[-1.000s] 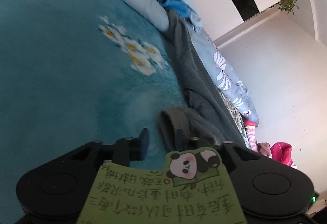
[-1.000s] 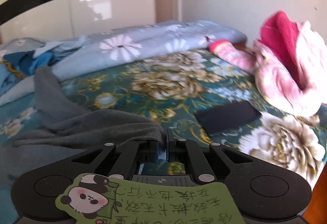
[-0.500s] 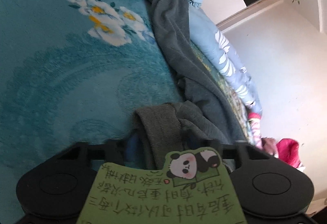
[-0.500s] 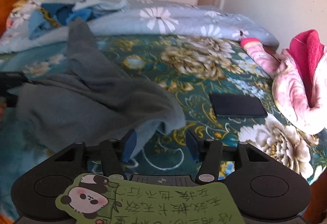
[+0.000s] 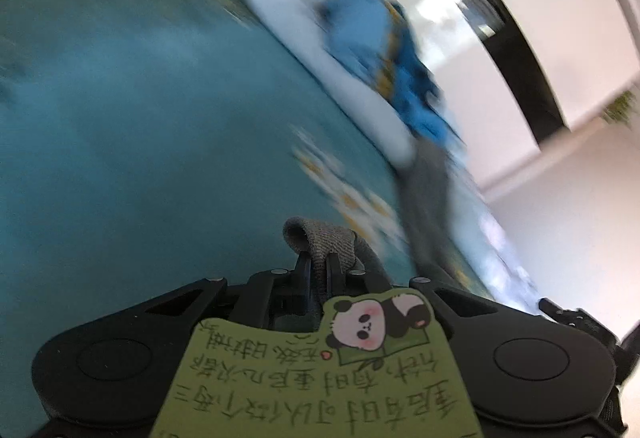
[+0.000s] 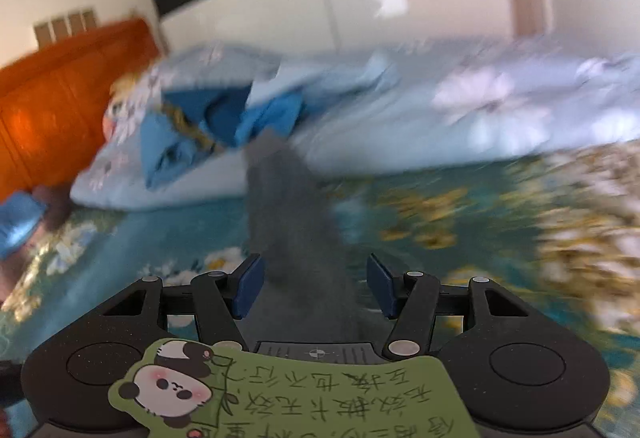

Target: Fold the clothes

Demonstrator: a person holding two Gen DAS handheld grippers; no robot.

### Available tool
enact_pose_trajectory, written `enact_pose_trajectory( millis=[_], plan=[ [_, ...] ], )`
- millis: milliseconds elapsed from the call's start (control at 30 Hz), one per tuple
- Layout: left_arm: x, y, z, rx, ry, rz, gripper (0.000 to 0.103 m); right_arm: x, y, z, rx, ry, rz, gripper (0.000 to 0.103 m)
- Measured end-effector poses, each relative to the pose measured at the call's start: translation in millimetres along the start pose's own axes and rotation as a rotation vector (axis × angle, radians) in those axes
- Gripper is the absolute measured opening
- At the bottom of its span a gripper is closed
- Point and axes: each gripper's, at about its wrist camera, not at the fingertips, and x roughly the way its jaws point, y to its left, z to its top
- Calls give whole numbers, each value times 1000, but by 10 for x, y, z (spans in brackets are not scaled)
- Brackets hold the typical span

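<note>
A grey sweater [image 6: 292, 222] lies on the teal flowered bedspread [image 5: 120, 126], one long part stretching back toward the pillows. My left gripper [image 5: 319, 262] is shut on the sweater's ribbed cuff [image 5: 324, 238], which folds over the fingertips. The grey cloth trails off to the right behind it [image 5: 428, 198]. My right gripper [image 6: 314, 284] is open and empty, with its blue pads on either side of the grey cloth just above it. Both views are motion-blurred.
A pale blue flowered quilt [image 6: 460, 118] lies bunched along the far side of the bed, with a heap of blue clothes [image 6: 216, 118] on it. An orange wooden headboard [image 6: 60, 98] stands at the left. White wall and black-striped wardrobe behind.
My left gripper closed on the ribbed cuff and swung with it. My right gripper let go of the sweater, opened, and turned left toward the headboard.
</note>
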Motion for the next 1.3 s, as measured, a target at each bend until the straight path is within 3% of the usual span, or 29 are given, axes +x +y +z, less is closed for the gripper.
enact_pose_trajectory(
  millis=[100, 200, 300, 467, 567, 700, 767, 900, 967, 1033, 1100, 1167, 1233, 1300],
  plan=[
    [-268, 232, 182, -22, -99, 95, 4, 703, 62, 50, 15, 100, 2, 54],
    [-377, 300, 280, -34, -146, 111, 4, 1143, 18, -2, 80, 132, -49, 53],
    [-307, 252, 324, -11, -169, 116, 4, 1406, -42, -17, 140, 154, -45, 51],
    [-141, 136, 375, -6, -198, 92, 4, 1536, -111, 80, 215, 149, 22, 4],
    [-31, 76, 454, 5, -207, 79, 4, 1501, -125, 224, 211, 118, 24, 3],
    [154, -64, 655, 70, -263, 72, 4, 1185, -382, 504, 263, -36, -48, 2],
    [247, -44, 679, 68, -239, 84, 5, 1064, -532, 577, 294, -76, -96, 2],
    [427, 21, 707, 56, -174, 112, 5, 1039, -626, 487, 262, 3, -126, 7],
    [517, 53, 720, 50, -141, 125, 5, 957, -611, 413, 218, 17, -151, 22],
    [607, 85, 734, 43, -109, 139, 7, 749, -627, 352, 192, 10, -157, 27],
    [599, 119, 721, 36, -82, 143, 17, 453, -645, 288, 189, -16, -151, 27],
    [342, 144, 623, 41, -79, 114, 39, 41, -682, 167, 198, -60, -135, 38],
    [106, 164, 455, 46, -50, 95, 47, -383, -746, -36, 201, -94, -113, 50],
    [-82, 196, 261, 52, -3, 72, 49, -740, -833, -403, 231, -72, -114, 53]
  ],
)
